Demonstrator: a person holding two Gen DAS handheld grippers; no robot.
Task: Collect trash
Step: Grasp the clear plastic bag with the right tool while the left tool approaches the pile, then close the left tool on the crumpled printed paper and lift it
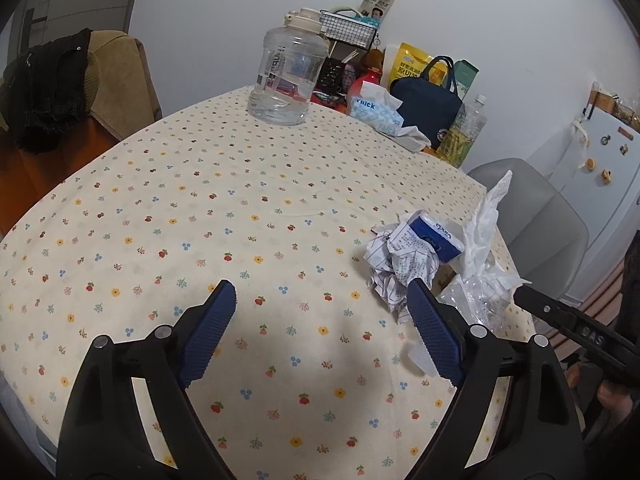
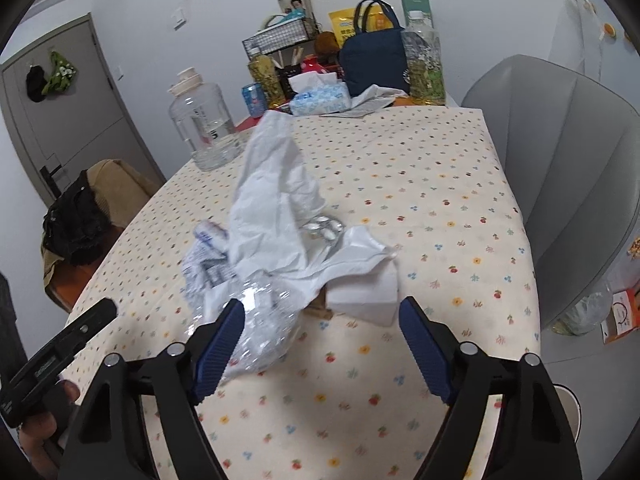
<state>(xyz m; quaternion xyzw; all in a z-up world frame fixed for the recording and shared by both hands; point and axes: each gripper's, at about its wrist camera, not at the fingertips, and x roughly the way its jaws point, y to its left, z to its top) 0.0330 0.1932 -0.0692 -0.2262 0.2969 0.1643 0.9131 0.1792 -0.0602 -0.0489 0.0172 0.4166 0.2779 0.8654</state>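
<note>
A heap of trash lies on the flowered tablecloth (image 1: 200, 200): crumpled printed paper (image 1: 400, 264), a blue and white packet (image 1: 434, 236), a tall white wrapper (image 1: 484, 216) and clear crinkled plastic (image 1: 476, 296). My left gripper (image 1: 320, 286) is open just left of the heap, its right finger beside the printed paper and nothing between the jaws. In the right wrist view the white wrapper (image 2: 276, 200), a foil blister pack (image 2: 324, 230) and a folded napkin (image 2: 364, 296) lie ahead. My right gripper (image 2: 322, 303) is open, with the clear plastic (image 2: 260, 320) against its left finger.
A clear water jug (image 1: 286, 80), a tissue pack (image 1: 372, 114), a navy bag (image 1: 430, 96) and bottles crowd the table's far end. A grey chair (image 2: 560, 160) stands at the right edge, a brown chair with black clothing (image 1: 52, 88) at the left.
</note>
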